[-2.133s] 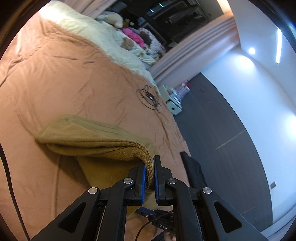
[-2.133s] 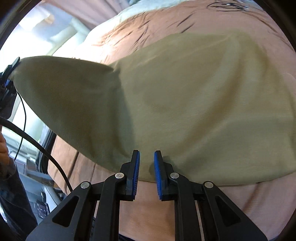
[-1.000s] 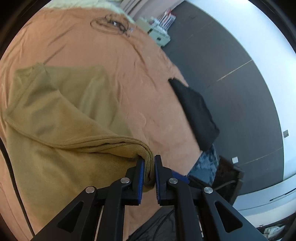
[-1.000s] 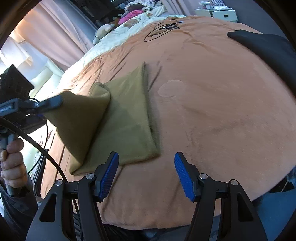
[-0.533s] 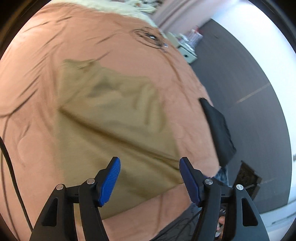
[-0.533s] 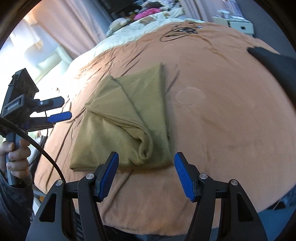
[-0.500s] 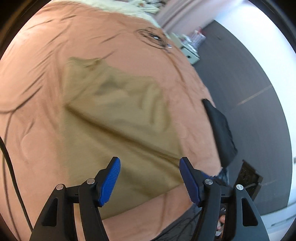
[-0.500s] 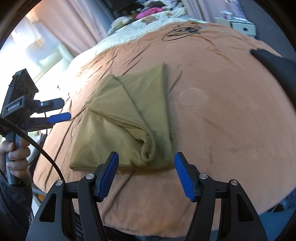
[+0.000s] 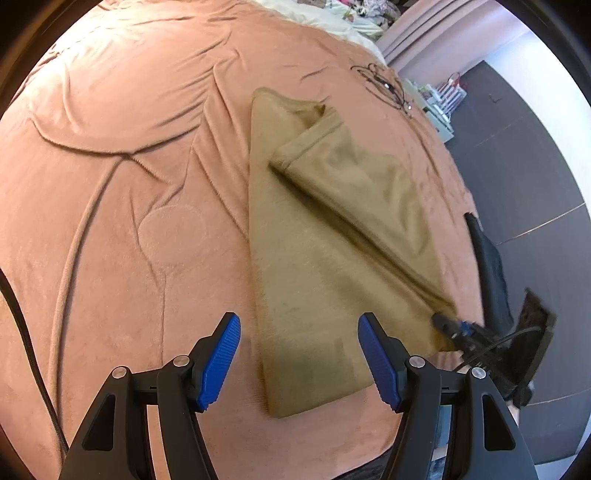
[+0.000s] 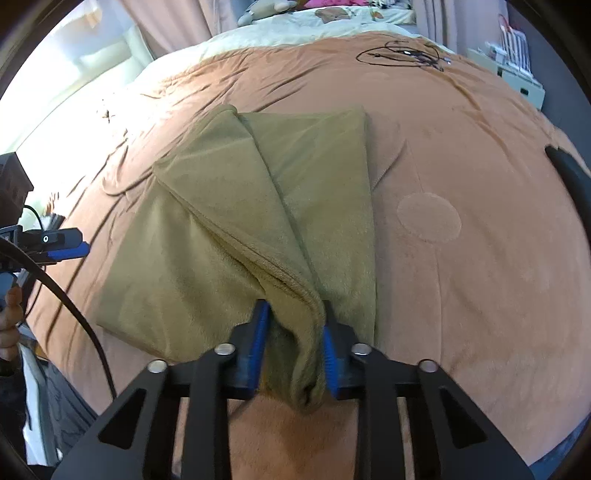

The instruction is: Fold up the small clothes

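Observation:
An olive-green garment (image 9: 332, 240) lies partly folded on the orange-brown bedspread (image 9: 129, 166); it also shows in the right wrist view (image 10: 229, 221). My left gripper (image 9: 299, 350) is open and empty, just above the garment's near corner. My right gripper (image 10: 293, 339) has its jaws around the bunched near corner of the garment, with cloth filling the gap between the blue pads (image 10: 258, 332). The right gripper also shows in the left wrist view (image 9: 454, 328) at the garment's right corner. The left gripper shows at the left of the right wrist view (image 10: 55, 243).
A black garment (image 9: 491, 266) lies at the bed's right edge, also in the right wrist view (image 10: 572, 177). A coil of black cable (image 10: 402, 53) lies at the far end. Pillows and soft toys (image 10: 295, 14) are beyond. Dark floor (image 9: 535, 166) lies to the right.
My left gripper let go of the garment's folded edge, opened and drew back to the left. My right gripper moved in and closed around the garment's near corner.

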A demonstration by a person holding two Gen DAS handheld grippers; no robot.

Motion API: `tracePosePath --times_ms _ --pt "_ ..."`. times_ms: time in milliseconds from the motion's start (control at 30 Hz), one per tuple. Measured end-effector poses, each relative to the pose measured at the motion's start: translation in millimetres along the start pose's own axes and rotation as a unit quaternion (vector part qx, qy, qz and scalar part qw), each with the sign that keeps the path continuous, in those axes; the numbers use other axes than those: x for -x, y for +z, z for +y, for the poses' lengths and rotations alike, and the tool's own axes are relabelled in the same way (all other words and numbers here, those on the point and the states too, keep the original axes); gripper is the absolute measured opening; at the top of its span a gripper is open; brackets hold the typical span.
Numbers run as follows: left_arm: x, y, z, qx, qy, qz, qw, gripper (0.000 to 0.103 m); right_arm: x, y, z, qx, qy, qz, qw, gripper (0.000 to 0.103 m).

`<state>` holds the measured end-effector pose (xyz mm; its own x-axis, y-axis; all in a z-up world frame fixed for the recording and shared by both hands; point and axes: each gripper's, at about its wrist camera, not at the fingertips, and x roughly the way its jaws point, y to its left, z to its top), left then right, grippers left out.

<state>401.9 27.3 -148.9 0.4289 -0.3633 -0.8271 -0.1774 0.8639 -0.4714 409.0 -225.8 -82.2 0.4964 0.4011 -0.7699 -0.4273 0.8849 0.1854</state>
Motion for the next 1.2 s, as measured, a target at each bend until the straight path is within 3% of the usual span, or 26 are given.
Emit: tracePosePath --times_ms 33,200,400,600,700,767,800,833,1200 --pt "-4 -1 0 -0.004 0.006 0.005 1.0000 0.068 1 2 -1 -0.002 0.000 -0.005 1.000 0.012" --pt "-18 -4 -11 -0.037 0.032 0.012 0.9987 0.065 14 1 -22 -0.059 0.019 -0.036 0.997 0.009" --pt "-45 -5 -4 -0.046 0.066 0.040 0.9960 0.040 1 -23 -39 -0.096 0.028 -0.018 0.995 0.009" --pt "-42 1 13 -0.023 0.058 0.035 0.9974 0.040 10 -23 -36 -0.095 0.012 -0.008 0.995 0.010" --pt "-37 8 17 -0.019 0.049 0.031 0.9982 0.040 19 -14 -27 -0.077 -0.011 -0.004 0.997 0.016" --pt "-36 13 19 -0.017 0.040 0.026 0.9987 0.040 25 -9 -18 -0.057 -0.024 -0.007 0.998 0.031" --pt "-36 14 18 -0.015 0.035 0.024 0.9990 0.040 28 -4 -13 -0.046 -0.030 -0.011 0.998 0.047" --pt "-36 16 18 -0.014 0.030 0.023 0.9992 0.040 29 0 -10 -0.042 -0.032 -0.014 0.999 0.056" --pt "-24 24 43 -0.002 0.003 0.004 1.0000 0.040 10 45 55 0.049 -0.027 -0.001 0.998 0.057"
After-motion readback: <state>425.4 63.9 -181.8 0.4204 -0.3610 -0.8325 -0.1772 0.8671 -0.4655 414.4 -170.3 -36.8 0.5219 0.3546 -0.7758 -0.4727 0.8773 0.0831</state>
